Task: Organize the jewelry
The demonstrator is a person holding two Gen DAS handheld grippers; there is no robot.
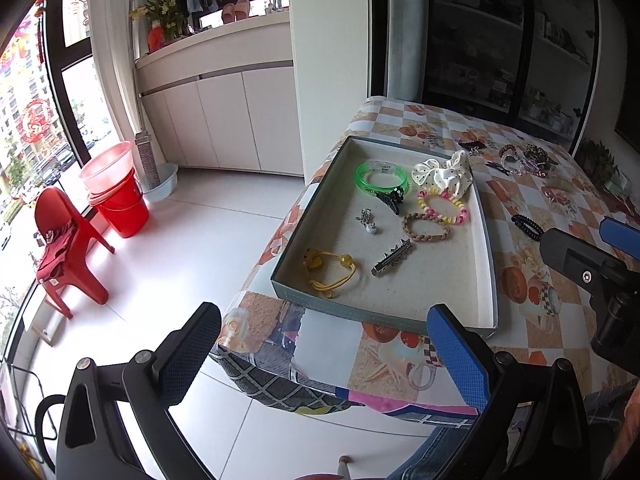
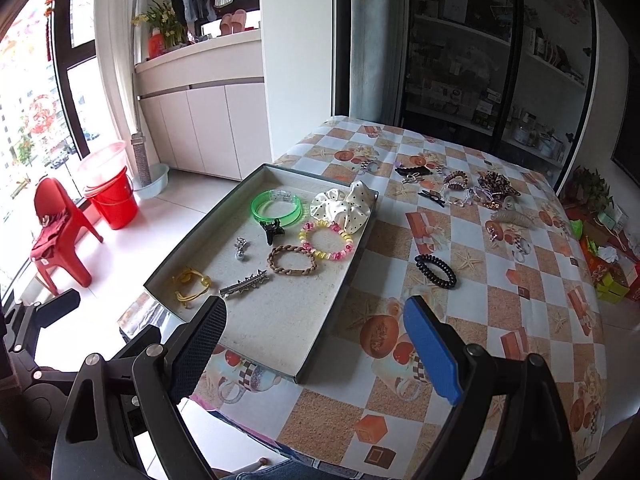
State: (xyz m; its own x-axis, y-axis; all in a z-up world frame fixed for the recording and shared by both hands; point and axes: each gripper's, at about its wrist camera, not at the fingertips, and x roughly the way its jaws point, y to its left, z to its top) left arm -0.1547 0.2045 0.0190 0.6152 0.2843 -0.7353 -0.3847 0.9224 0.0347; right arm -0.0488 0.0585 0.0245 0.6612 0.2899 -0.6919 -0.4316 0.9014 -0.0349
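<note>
Your left tongs (image 1: pixel 324 352) and right tongs (image 2: pixel 316 344) tilt downward, gaping wide and empty. Both hover near the tray (image 2: pixel 320 354) on the surface (image 2: pixel 500 320).

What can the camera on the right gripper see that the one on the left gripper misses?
Only the right view shows the green boxes on the floor past the table's far end.

Only the left view shows the right gripper from outside, jaws apart.

Both show the tray holding the green bangle and the white scrunchie, and the black coil hair tie outside it on the tablecloth.
</note>
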